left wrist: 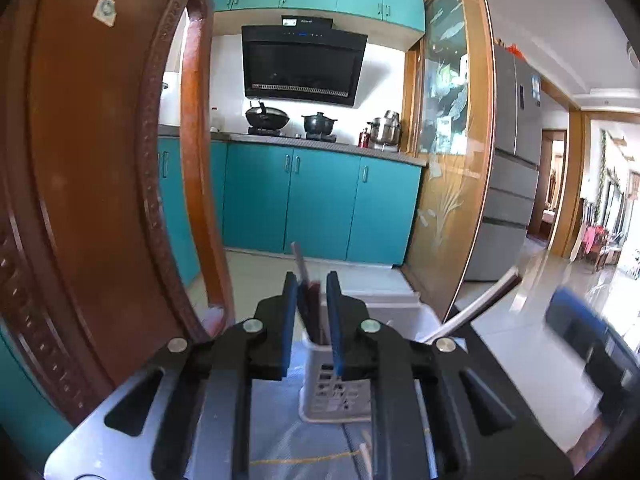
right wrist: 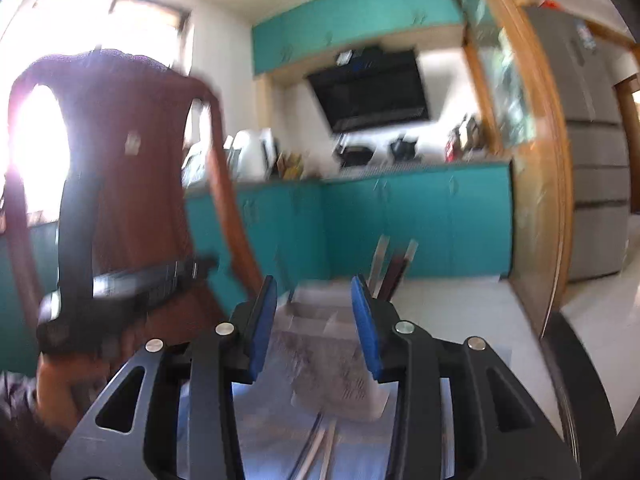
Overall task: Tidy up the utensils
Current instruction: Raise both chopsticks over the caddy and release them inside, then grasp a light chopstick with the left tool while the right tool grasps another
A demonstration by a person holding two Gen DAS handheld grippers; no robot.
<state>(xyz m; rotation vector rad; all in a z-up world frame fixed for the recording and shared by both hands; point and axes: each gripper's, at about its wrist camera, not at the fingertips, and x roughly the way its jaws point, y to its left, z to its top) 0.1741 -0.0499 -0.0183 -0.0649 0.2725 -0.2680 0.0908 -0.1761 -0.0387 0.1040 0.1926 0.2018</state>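
Left wrist view first: the left gripper [left wrist: 313, 320] sits low centre, pads slightly parted around dark chopsticks [left wrist: 310, 300] standing in the white utensil holder [left wrist: 336, 376] on the table; whether the pads touch them I cannot tell. Looks like a drop-off step. Right wrist view, blurred: the right gripper [right wrist: 316, 320] is spread and empty, the holder [right wrist: 332, 364] behind its pads, more utensils [right wrist: 320, 452] lying bottom centre. Next, likely, clear the left pads and fetch those.
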